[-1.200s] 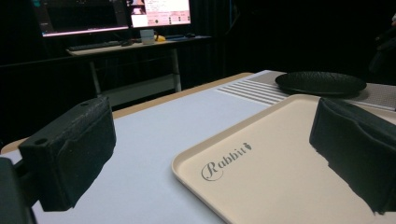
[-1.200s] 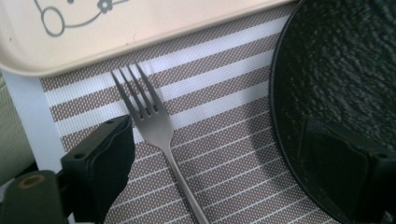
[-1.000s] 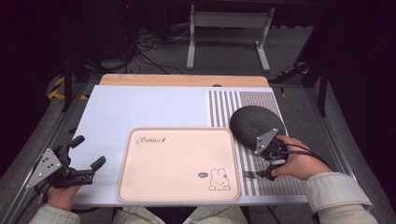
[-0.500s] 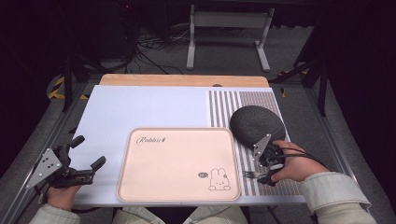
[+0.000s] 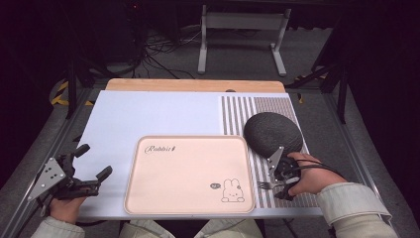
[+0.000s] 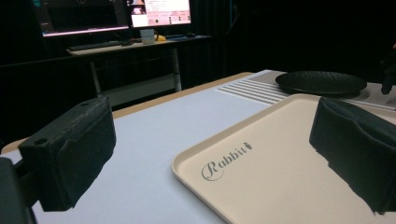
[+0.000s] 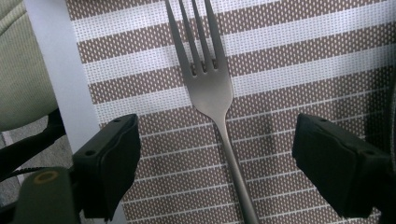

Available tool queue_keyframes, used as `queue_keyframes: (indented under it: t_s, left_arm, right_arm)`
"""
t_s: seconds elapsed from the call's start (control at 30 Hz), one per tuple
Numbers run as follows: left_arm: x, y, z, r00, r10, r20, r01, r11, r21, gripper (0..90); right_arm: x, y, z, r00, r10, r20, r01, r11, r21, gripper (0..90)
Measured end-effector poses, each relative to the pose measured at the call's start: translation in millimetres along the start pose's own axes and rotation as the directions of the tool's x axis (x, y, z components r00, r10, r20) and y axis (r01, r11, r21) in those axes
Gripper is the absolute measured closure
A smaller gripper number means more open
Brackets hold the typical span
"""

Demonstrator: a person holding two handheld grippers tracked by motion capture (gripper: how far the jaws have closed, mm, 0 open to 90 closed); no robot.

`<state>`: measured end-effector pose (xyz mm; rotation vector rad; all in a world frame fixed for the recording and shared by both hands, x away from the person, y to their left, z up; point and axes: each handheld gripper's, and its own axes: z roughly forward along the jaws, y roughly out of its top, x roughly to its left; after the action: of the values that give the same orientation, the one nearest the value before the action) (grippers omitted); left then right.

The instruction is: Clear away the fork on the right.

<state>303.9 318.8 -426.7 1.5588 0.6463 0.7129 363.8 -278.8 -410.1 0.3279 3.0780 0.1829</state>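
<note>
Lying flat, tray [image 5: 188,173]: beige, rabbit print, nothing on it
Plate [image 5: 273,131]: dark, on striped mat [image 5: 237,111], nothing on it, right of tray
Fork [image 7: 210,88]: flat on striped mat, tines pointing toward tray
Right gripper [image 5: 277,184]: jaws wide apart either side of fork handle, not touching it
Left gripper [image 5: 91,166]: jaws wide apart, holding nothing, at table's left edge
Left gripper view: monitors [image 6: 112,14] on far desk
Right gripper view: fork tines, mat weave up close
</note>
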Motion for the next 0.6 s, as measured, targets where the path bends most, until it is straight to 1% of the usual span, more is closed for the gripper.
queue_keyframes:
  t_s: [0.07, 0.1, 0.17, 0.23, 0.27, 0.3, 0.37, 0.43, 0.47, 0.53, 0.57, 0.6]
  left_arm:
    - [0.0, 0.0, 0.0, 1.0, 0.0, 0.001, 0.0, 1.0, 0.0, 1.2]
    - [0.1, 0.0, 0.0, 1.0, -0.002, 0.001, 0.002, 1.0, -0.001, 1.2]
    - [0.2, 0.0, -0.1, 1.0, -0.003, 0.001, 0.003, 1.0, -0.002, 1.2]
    - [0.2, 0.0, -0.1, 1.0, -0.002, 0.001, 0.002, 1.0, -0.001, 1.2]
    - [0.2, 0.0, -0.1, 1.0, -0.002, 0.001, 0.002, 1.0, -0.001, 1.2]
    - [0.2, 0.0, 0.0, 1.0, -0.002, 0.001, 0.002, 1.0, -0.001, 1.2]
    - [0.2, -0.1, 0.0, 1.0, -0.003, 0.0, 0.003, 1.0, -0.001, 1.2]
    - [0.2, -0.1, 0.1, 1.0, -0.003, 0.0, 0.003, 1.0, -0.001, 1.2]
    - [0.2, -0.1, 0.1, 1.0, -0.004, 0.001, 0.004, 1.0, -0.001, 1.2]
    - [0.2, -0.2, 0.1, 1.0, -0.005, -0.001, 0.005, 1.0, -0.001, 1.2]
    - [0.2, -0.2, 0.1, 1.0, -0.005, -0.001, 0.005, 1.0, 0.0, 1.2]
    - [0.2, -0.2, 0.1, 1.0, -0.005, -0.001, 0.005, 1.0, 0.0, 1.2]
  right_arm:
    - [0.1, -0.9, 0.8, 1.0, 0.002, 0.001, -0.002, 1.0, -0.013, 18.6]
    - [0.2, -1.6, 1.0, 1.0, 0.0, -0.001, -0.001, 1.0, -0.019, 21.6]
    - [0.3, -3.3, 1.4, 1.0, 0.001, -0.001, -0.001, 1.0, -0.022, 24.3]
    - [0.0, -4.6, 1.6, 0.9999, -0.009, -0.006, 0.009, 1.0, -0.02, 27.5]
    - [0.0, -4.6, 1.6, 0.9999, -0.009, -0.006, 0.009, 1.0, -0.02, 27.5]
    - [-0.1, -5.6, 2.3, 0.9997, -0.022, -0.012, 0.022, 1.0, -0.014, 32.6]
    - [0.1, -6.2, 3.0, 0.9995, -0.024, -0.019, 0.023, 1.0, -0.006, 38.4]
    - [0.1, -6.4, 3.3, 0.9996, -0.024, -0.017, 0.024, 1.0, -0.005, 39.4]
    - [-0.2, -7.2, 3.7, 0.9995, -0.026, -0.015, 0.026, 1.0, 0.008, 42.6]
    - [-0.1, -7.3, 4.0, 0.9996, -0.025, -0.01, 0.026, 1.0, 0.016, 43.7]
    - [-0.7, -7.2, 4.0, 0.999, -0.042, -0.011, 0.042, 0.999, 0.022, 45.4]
    - [-0.9, -7.3, 4.6, 0.9986, -0.048, -0.02, 0.049, 0.999, 0.024, 49.8]
